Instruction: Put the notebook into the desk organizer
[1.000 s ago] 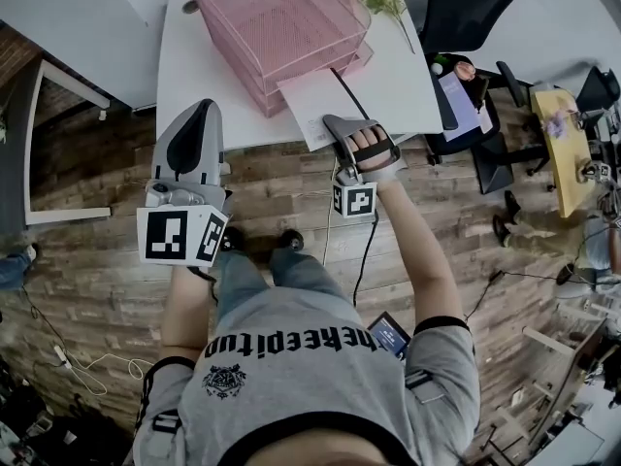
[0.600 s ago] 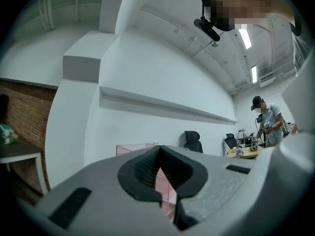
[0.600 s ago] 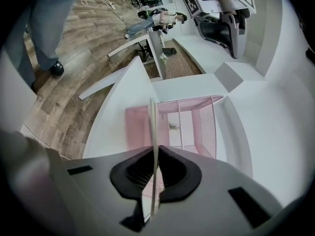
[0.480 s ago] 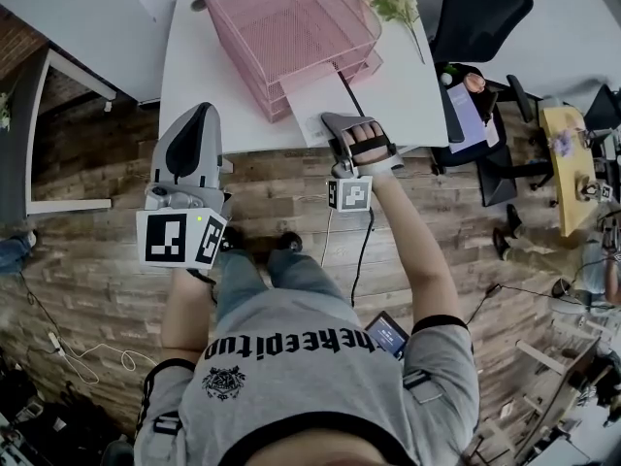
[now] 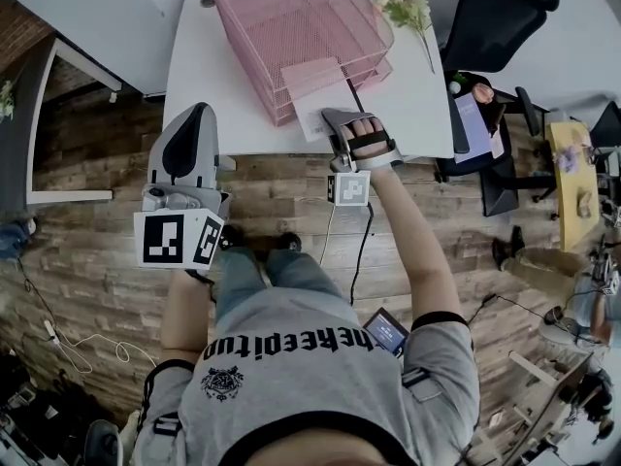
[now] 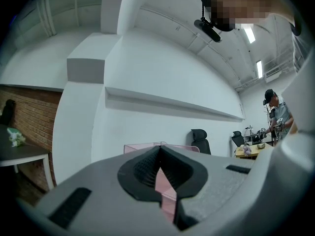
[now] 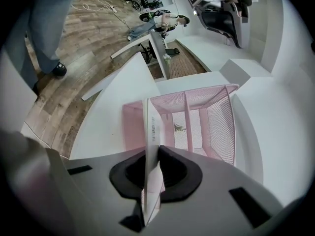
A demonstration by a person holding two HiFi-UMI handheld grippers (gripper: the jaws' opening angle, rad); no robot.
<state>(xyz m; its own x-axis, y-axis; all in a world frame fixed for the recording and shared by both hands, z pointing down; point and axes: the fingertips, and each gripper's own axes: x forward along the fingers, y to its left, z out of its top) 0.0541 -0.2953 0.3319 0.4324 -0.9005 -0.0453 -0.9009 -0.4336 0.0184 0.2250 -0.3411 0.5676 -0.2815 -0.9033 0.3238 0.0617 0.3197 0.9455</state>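
At one pink organizer (image 7: 222, 116), right hand-held gripper (image 7: 156, 155), jaws opening, pinches one notebook (image 7: 152, 124).

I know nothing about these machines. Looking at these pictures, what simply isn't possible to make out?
- Which tray holds the notebook's far end: head view, the pink organizer's mesh layers overlap it.
- Organizer's back: head view, cut off by the top edge.
- Print on the notebook: right gripper view, too small.
- Most of the organizer: left gripper view, behind the shut left claw.
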